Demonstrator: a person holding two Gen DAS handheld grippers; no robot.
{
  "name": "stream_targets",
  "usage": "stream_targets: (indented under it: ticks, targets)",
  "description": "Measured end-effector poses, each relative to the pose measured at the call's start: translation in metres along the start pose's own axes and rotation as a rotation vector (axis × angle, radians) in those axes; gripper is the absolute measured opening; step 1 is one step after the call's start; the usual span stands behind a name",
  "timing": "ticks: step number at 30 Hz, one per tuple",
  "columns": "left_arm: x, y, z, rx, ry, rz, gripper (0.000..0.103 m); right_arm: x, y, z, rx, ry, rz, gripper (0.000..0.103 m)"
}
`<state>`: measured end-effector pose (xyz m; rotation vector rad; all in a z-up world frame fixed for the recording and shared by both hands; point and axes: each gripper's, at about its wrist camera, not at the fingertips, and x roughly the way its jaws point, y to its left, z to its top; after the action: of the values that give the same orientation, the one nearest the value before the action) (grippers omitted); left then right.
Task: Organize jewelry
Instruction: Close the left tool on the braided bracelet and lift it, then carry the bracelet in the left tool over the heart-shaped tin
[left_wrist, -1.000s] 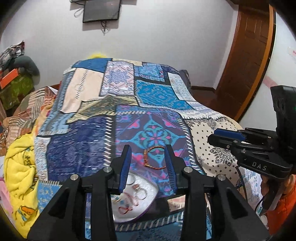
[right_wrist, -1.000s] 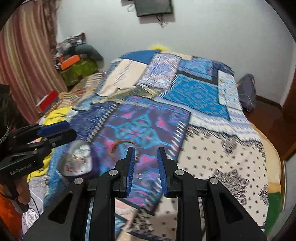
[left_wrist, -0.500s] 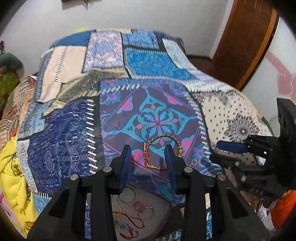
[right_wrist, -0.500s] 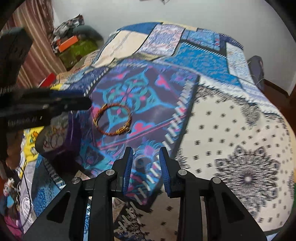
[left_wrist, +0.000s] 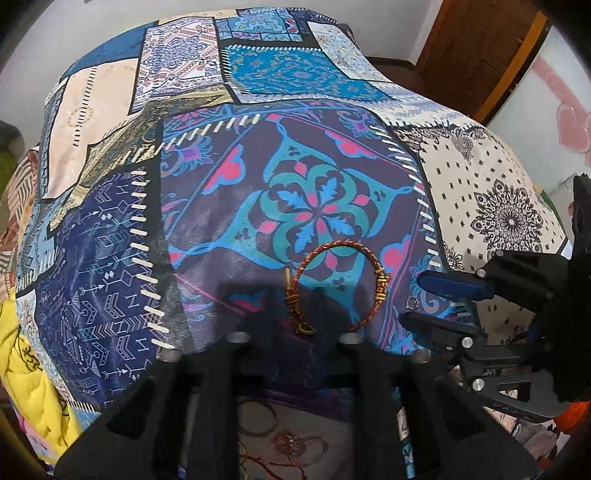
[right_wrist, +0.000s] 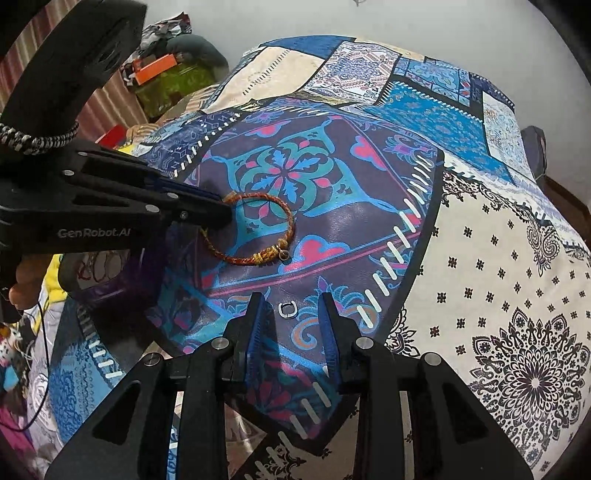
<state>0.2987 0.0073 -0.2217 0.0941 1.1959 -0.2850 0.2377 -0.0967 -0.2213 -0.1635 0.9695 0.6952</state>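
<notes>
An orange braided bracelet with gold beads lies on the patterned bedspread; it also shows in the right wrist view. My left gripper is open, its fingers straddling the bracelet's near side; it also shows in the right wrist view at the bracelet's left edge. A small silver ring lies on the cloth, also seen in the left wrist view. My right gripper is open with the ring between its fingertips; it also shows in the left wrist view.
A pale tray with thin bangles and red cords sits under my left gripper. Yellow cloth lies at the bed's left edge. Clutter is by the curtain, and a wooden door is at right.
Both grippers moved down and forward toward the bedspread. The left one now straddles the bracelet's near side. The right one opened wider and now frames the small ring.
</notes>
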Motion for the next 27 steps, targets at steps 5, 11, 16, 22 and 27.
stream_targets:
  ticks: [5,11,16,22,27]
  targets:
    - [0.002,-0.01,-0.003,0.045,-0.021,0.041,0.006,0.002,0.008,-0.003,-0.045,-0.009,-0.003,0.011]
    - [-0.007,-0.018,-0.002,0.039,-0.053,0.027,0.006,-0.001,0.008,-0.003,-0.04,-0.002,0.002,0.009]
    - [-0.037,-0.022,-0.002,0.026,-0.129,0.026,0.006,-0.015,0.014,-0.005,-0.032,-0.02,-0.011,0.009]
    - [-0.081,-0.019,-0.011,0.0,-0.22,0.033,0.006,-0.045,0.025,0.005,-0.033,-0.086,-0.03,0.009]
    - [-0.112,-0.014,-0.024,-0.019,-0.28,0.05,0.006,-0.067,0.037,0.017,-0.032,-0.144,-0.041,0.009]
